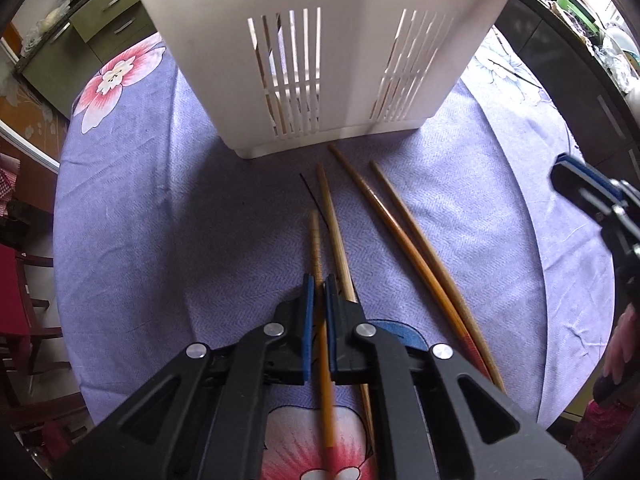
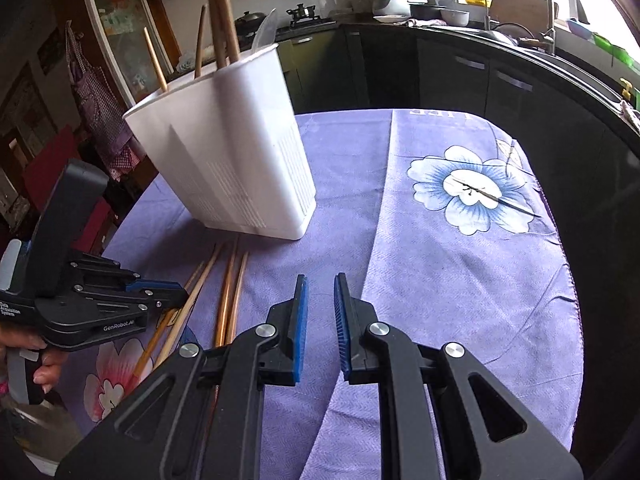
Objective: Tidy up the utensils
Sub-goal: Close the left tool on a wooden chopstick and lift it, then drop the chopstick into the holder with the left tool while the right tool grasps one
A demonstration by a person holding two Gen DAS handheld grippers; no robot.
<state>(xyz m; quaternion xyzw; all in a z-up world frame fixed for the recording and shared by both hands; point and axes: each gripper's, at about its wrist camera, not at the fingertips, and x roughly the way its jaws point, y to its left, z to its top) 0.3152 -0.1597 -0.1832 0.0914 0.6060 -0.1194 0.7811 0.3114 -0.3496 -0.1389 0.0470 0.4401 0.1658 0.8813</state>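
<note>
A white slotted utensil holder (image 1: pixel 320 52) stands on the purple floral tablecloth (image 1: pixel 160 220); in the right wrist view the holder (image 2: pixel 224 160) holds several chopsticks upright. My left gripper (image 1: pixel 319 280) is shut on a light wooden chopstick (image 1: pixel 316 240) lying in front of the holder. One pale chopstick (image 1: pixel 334 224) lies right beside it and two darker brown ones (image 1: pixel 400 232) lie to its right on the cloth. My right gripper (image 2: pixel 320 280) is open and empty above the cloth, right of the chopsticks (image 2: pixel 228 300). The left gripper (image 2: pixel 176 294) shows at left there.
Dark kitchen cabinets (image 2: pixel 460 80) and a counter with a sink, faucet (image 2: pixel 556 4) and bowls curve behind the table. A cupboard (image 1: pixel 100 28) stands at the far left. The table edge (image 2: pixel 560 240) drops off on the right.
</note>
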